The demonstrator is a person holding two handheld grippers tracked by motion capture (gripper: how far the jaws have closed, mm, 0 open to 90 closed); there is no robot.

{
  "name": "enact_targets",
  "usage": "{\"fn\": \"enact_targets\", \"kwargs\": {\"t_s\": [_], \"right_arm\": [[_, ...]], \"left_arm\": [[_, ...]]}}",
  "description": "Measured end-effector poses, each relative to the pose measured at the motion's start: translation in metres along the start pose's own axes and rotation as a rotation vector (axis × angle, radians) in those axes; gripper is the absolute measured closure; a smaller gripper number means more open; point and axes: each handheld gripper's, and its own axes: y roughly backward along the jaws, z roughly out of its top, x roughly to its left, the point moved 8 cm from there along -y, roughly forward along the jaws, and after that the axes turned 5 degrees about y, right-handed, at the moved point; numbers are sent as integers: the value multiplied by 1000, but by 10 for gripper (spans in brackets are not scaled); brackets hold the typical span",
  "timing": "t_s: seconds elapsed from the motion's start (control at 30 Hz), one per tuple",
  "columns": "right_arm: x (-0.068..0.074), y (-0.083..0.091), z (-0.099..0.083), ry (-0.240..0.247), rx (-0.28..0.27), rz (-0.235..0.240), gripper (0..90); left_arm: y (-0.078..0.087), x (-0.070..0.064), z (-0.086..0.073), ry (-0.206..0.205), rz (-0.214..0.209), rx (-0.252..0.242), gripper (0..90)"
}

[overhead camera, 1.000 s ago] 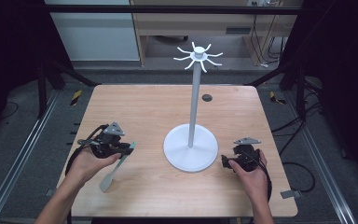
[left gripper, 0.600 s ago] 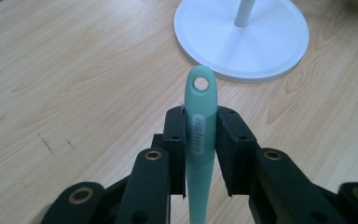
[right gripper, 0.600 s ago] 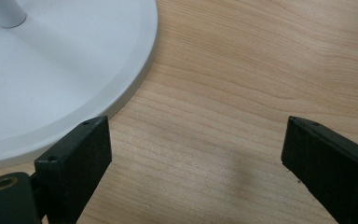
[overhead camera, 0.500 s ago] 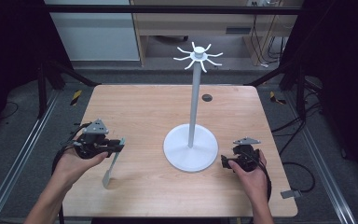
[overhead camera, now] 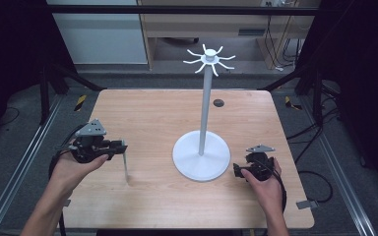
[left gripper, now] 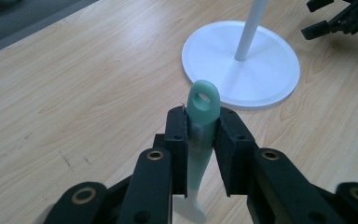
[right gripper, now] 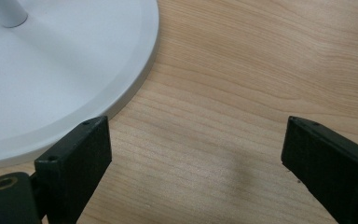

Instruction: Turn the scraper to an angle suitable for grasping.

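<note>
Pale green, smooth plastic or silicone by the look of it: the spatula (left gripper: 199, 135) I have in my left gripper (left gripper: 200, 140) is pinched just below the hanging eye at the end of its handle, jaws closed flat on both sides of the neck. It hangs with its whitish blade pointing down, above the wooden table (overhead camera: 147, 118) and well to the left of the white stand (overhead camera: 202, 157). I judge it light and fairly stiff in the handle, perhaps flexible at the blade, and slick enough to swivel in the pads, so a grip near the eye seems right while leaving the hole free. The stand has a round, matte disc base, a thin upright pole and a crown of curved hooks on top. My right gripper (right gripper: 196, 154) sits just right of that base, jaws wide apart and holding nothing, over the pale wood grain.
</note>
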Motion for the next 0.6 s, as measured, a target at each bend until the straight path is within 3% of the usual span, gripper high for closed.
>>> {"fn": "enact_targets", "kwargs": {"t_s": [0.6], "right_arm": [[0,0,0,-1,-1,0,88]], "left_arm": [[6,-4,12,-13,5,-26,825]]}}
